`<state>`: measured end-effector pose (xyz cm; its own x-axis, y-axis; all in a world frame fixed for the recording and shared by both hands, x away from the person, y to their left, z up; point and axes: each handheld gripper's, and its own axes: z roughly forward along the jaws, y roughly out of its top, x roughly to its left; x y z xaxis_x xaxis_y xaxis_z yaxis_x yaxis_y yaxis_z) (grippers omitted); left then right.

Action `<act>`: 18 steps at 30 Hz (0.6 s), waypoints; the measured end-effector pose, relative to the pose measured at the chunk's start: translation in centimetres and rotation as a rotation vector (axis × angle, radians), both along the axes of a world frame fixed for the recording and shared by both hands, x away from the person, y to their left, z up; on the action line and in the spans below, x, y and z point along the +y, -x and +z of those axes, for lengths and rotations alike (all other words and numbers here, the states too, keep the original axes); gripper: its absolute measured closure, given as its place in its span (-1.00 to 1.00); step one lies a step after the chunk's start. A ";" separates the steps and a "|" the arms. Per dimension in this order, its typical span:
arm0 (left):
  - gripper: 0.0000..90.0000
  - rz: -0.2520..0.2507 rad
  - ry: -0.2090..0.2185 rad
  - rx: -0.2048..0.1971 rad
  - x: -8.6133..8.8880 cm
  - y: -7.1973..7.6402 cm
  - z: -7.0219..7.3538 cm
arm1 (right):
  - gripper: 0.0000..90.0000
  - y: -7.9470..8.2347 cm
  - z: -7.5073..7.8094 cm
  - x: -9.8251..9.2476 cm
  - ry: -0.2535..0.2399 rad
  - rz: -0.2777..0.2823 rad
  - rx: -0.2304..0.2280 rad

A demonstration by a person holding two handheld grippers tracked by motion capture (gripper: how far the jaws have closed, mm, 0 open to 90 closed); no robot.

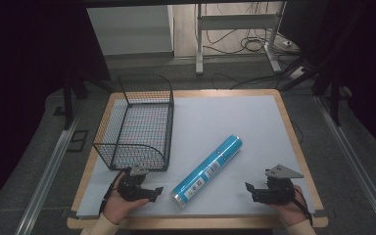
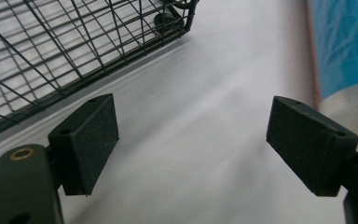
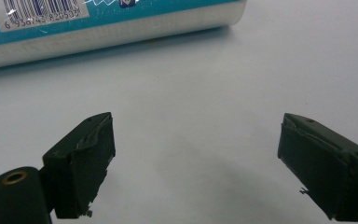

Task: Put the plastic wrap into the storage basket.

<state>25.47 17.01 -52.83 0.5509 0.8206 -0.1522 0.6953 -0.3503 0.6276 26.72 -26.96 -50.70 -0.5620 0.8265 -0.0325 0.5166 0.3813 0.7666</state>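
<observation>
A long blue roll [image 1: 208,169] with a white barcode label lies diagonally on the white mat, its near end toward the front. A black wire basket [image 1: 136,125] stands at the mat's left. My left gripper [image 1: 155,192] rests near the front edge, just left of the roll's near end, open with nothing between its jaws. In the left gripper view the roll [image 2: 342,46] is at the upper right and the basket [image 2: 51,51] at the upper left. My right gripper [image 1: 249,190] sits at the front right, open and empty, with the roll [image 3: 98,23] lying across ahead of it.
The white mat [image 1: 235,122] covers a wooden table [image 1: 293,137]. The basket takes up the left side. Beyond the far edge are a floor with cables and a white metal frame [image 1: 235,29]. Dark drapes flank both sides.
</observation>
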 end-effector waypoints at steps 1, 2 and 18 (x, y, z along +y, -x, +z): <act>-0.64 0.007 0.000 0.001 0.0 -0.1 0.0 | -0.73 0.0 0.0 0.0 0.001 -0.001 0.000; -0.64 0.007 0.000 0.001 0.0 -0.1 0.0 | -0.73 0.0 0.0 0.0 0.001 -0.001 0.000; -0.63 0.003 -0.010 -0.025 -0.2 0.3 1.1 | -0.73 -0.1 -0.2 -0.1 0.028 -0.003 -0.006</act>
